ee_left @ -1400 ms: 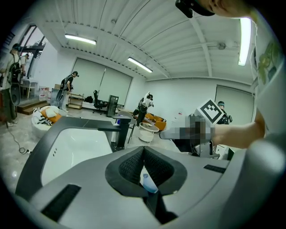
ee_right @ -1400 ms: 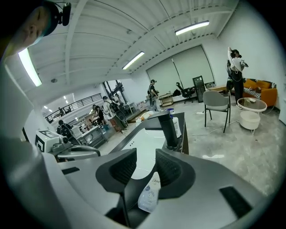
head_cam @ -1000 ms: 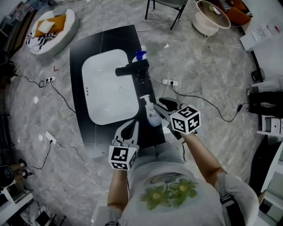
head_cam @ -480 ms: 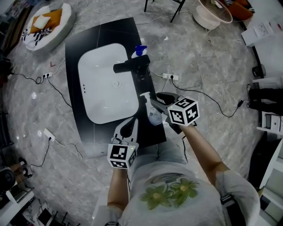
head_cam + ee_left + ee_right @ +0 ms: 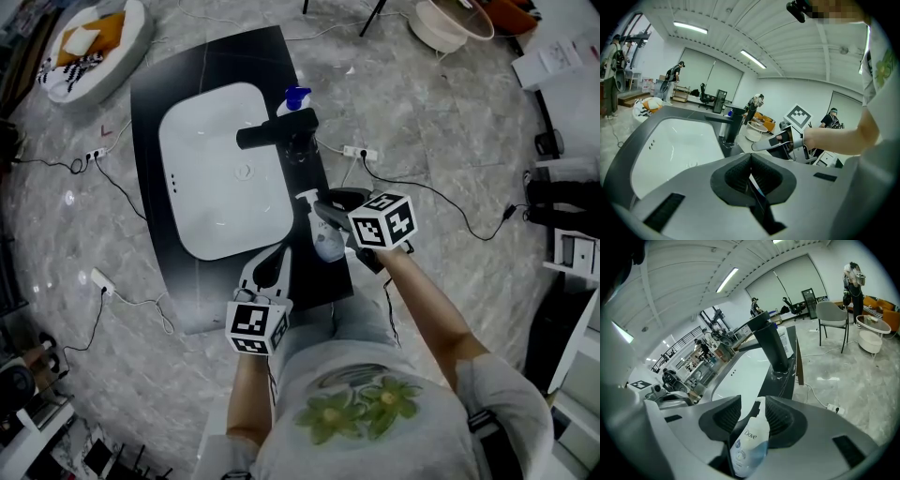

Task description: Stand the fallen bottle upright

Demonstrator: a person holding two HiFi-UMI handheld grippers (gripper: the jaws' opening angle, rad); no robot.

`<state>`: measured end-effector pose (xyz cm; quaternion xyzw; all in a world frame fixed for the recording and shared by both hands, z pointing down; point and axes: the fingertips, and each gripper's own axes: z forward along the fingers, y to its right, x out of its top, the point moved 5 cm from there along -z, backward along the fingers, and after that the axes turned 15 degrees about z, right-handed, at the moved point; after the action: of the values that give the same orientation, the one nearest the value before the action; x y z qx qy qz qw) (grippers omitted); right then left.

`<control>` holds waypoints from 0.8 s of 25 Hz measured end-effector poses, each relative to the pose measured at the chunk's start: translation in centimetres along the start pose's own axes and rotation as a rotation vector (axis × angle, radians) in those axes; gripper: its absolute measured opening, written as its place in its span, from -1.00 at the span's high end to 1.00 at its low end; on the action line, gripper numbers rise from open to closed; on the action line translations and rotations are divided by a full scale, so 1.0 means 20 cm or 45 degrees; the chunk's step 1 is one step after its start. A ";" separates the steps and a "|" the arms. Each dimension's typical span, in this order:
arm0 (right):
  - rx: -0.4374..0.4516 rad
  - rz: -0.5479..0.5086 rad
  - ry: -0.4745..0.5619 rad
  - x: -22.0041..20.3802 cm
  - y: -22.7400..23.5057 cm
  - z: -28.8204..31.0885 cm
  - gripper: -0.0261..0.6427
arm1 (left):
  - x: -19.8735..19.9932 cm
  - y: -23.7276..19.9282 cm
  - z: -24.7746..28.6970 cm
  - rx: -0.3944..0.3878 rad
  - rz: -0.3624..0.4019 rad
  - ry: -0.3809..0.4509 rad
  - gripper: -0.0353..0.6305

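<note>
One clear plastic pump bottle (image 5: 749,447) sits on the black bench (image 5: 192,70) between the two released jaws of the right claw (image 5: 753,414), which have just been opening; the left claw (image 5: 750,176) nearby is clenched, empty.

There is one black rectangular tabletop (image 5: 150,103), and set in it one white oval sink basin (image 5: 211,178) with one black faucet (image 5: 277,138). Two bottles are on it: one clear pump bottle with a white pump head (image 5: 323,236) and one blue-capped spray bottle (image 5: 296,97). On the grey marbled floor (image 5: 441,141) there are three white power strips (image 5: 359,152), one round white cushioned bed (image 5: 89,47) holding one orange cushion (image 5: 103,26), and one round white side table (image 5: 450,23). The left gripper view shows two long ceiling light strips (image 5: 689,27).
</note>
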<state>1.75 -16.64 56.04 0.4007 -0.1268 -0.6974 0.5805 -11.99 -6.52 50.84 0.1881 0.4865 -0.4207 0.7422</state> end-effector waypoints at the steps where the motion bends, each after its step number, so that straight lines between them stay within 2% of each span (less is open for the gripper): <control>1: -0.001 0.000 -0.010 0.00 0.01 0.01 0.49 | 0.00 0.00 0.00 -0.001 -0.001 -0.002 0.84; 12: -0.019 0.076 -0.102 -0.01 0.08 0.12 0.49 | -0.03 -0.02 0.01 -0.006 -0.014 -0.011 0.84; 20: -0.074 0.090 -0.153 -0.01 0.13 0.19 0.49 | -0.04 -0.01 0.02 -0.014 -0.018 -0.016 0.84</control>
<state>0.90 -18.31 60.36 0.3365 -0.1552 -0.7027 0.6074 -12.07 -6.61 51.86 0.1780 0.4853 -0.4244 0.7434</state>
